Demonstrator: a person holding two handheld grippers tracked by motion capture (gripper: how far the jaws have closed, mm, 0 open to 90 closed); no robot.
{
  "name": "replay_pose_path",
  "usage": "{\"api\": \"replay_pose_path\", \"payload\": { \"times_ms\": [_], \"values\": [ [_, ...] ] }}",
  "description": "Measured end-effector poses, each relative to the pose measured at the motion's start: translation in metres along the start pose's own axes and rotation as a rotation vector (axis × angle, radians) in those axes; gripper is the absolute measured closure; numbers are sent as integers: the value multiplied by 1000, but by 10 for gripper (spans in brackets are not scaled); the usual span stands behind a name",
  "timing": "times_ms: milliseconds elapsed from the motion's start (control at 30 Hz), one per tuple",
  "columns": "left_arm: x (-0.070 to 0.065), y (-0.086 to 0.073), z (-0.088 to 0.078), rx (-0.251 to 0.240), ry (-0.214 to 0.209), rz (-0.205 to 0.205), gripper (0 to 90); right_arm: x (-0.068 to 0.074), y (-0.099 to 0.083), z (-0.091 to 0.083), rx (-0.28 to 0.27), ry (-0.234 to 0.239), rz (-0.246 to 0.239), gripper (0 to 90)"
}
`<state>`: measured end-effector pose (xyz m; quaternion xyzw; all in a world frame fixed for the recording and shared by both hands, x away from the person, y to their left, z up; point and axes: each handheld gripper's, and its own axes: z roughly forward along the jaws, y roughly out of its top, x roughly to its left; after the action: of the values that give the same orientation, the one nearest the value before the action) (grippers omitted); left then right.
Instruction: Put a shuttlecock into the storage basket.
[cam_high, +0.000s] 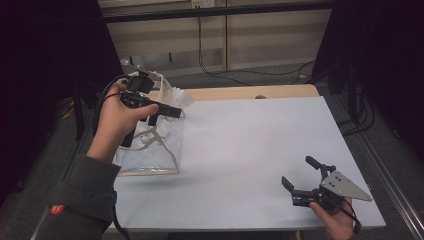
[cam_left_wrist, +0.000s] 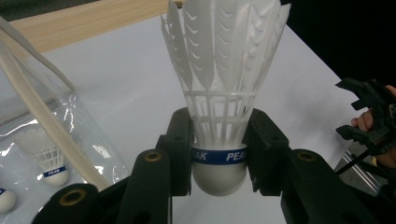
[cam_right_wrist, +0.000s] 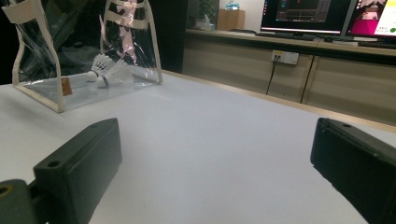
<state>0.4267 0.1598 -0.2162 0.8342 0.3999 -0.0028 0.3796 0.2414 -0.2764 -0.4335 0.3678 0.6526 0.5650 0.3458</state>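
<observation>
The left gripper (cam_left_wrist: 219, 154) pinches a white feather shuttlecock with a blue band and a round white cork nose (cam_left_wrist: 219, 116). Its two black jaws press on the band from both sides, so the shuttlecock is held tight. The nose points toward the camera on the gripper and the feathers fan away from it. In the high view the left gripper (cam_high: 167, 111) is up in the air over the far left corner of the white tabletop (cam_high: 250, 150), just above the open top of the clear plastic bag with cream trim and cream handles (cam_high: 150, 150).

The bag stands near the left edge of the tabletop. More white shuttlecocks (cam_right_wrist: 105, 72) already lie inside it on the bottom. The left gripper view shows one (cam_left_wrist: 52, 163) through the clear wall, and the nose of another at the picture's edge.

The right gripper (cam_high: 305, 182) rests low near the near right corner of the tabletop, well apart from the bag. Its jaws stand wide apart with nothing between them.

I think the job is packing shuttlecocks into the bag, though it could also be taking them out. If it is packing, some of the work is done, because a few are already in the bag. What is left for this one is to lower it into the opening and let go. No other shuttlecocks lie loose on the tabletop, so this may be the last one.
</observation>
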Motion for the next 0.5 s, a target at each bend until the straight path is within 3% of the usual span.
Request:
{"api": "replay_pose_path", "payload": {
  "times_ms": [500],
  "values": [
    [3, -1, -4, -4, 10, 2, 649, 0, 0, 0, -3, 3, -5, 20]
  ]
}}
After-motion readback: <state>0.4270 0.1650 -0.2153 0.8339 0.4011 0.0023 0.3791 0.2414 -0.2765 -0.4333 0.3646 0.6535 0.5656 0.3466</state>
